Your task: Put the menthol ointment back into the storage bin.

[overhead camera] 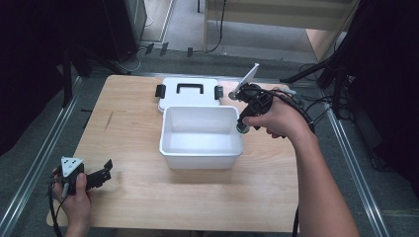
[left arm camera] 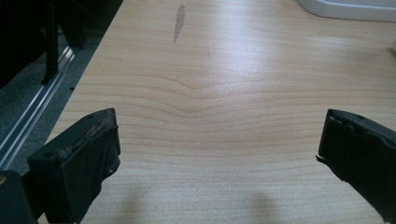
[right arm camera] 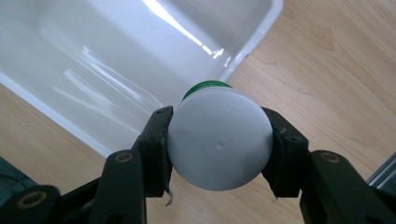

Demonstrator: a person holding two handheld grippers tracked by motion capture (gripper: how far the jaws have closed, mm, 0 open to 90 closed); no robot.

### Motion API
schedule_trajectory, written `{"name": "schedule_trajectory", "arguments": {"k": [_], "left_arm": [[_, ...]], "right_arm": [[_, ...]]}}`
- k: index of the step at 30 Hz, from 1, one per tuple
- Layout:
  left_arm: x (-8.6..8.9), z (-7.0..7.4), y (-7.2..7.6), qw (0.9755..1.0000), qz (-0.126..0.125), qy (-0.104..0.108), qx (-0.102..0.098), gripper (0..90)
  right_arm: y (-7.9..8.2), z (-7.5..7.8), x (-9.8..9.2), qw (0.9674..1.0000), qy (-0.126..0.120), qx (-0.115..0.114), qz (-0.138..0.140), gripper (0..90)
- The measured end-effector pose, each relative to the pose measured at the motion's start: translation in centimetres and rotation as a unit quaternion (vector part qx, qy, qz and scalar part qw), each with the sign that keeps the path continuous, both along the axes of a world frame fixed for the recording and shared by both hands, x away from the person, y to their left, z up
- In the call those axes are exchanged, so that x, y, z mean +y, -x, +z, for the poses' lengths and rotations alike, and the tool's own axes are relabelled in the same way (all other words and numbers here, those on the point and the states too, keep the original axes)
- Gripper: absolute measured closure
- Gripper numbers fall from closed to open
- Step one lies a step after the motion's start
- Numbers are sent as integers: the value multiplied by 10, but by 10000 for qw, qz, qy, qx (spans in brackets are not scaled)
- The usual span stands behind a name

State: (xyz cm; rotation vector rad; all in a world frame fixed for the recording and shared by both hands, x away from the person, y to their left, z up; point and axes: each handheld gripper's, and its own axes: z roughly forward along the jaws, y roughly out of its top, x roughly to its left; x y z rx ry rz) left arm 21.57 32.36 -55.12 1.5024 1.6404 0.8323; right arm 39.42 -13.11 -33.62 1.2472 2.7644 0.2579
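Progress stood midway: the right gripper had its fingers clamped on a white-capped green jar, hanging by the right rim of the empty white bin mid-counter; release remained, while the left gripper idled wide open, holding nothing, near the front-left corner

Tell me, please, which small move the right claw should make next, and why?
Probably carry the white-capped jar sideways over the open white bin. The right claw is shut on its cap, just outside the bin's right rim, and nothing lies inside the bin.
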Motion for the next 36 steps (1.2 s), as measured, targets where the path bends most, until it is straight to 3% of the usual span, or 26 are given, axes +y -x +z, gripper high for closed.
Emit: {"name": "schedule_trajectory", "arguments": {"k": [10,14,19,27,28,29,32,36], "left_arm": [[0,0,0,10000,7,30,-11,0],[1,0,-1,10000,11,46,-15,0],[1,0,-1,10000,1,55,-5,0],[1,0,-1,10000,-3,65,-12,0],[1,0,-1,10000,-3,65,-12,0],[1,0,-1,10000,-1,63,-10,0],[1,0,-1,10000,0,63,-15,0],[1,0,-1,10000,11,68,-22,0]], "right_arm": [[0,-4,16,9987,-102,11,492,512],[-2,-11,20,9960,-19,-42,891,512],[-2,-18,24,9897,-57,-83,1430,512],[-4,-32,27,9806,59,-134,1954,512],[-4,-32,27,9806,59,-134,1954,512],[-3,-37,28,9762,115,-163,2158,512],[-3,-43,28,9724,153,-175,2323,512],[-4,-53,28,9703,159,-135,2411,512]]}}
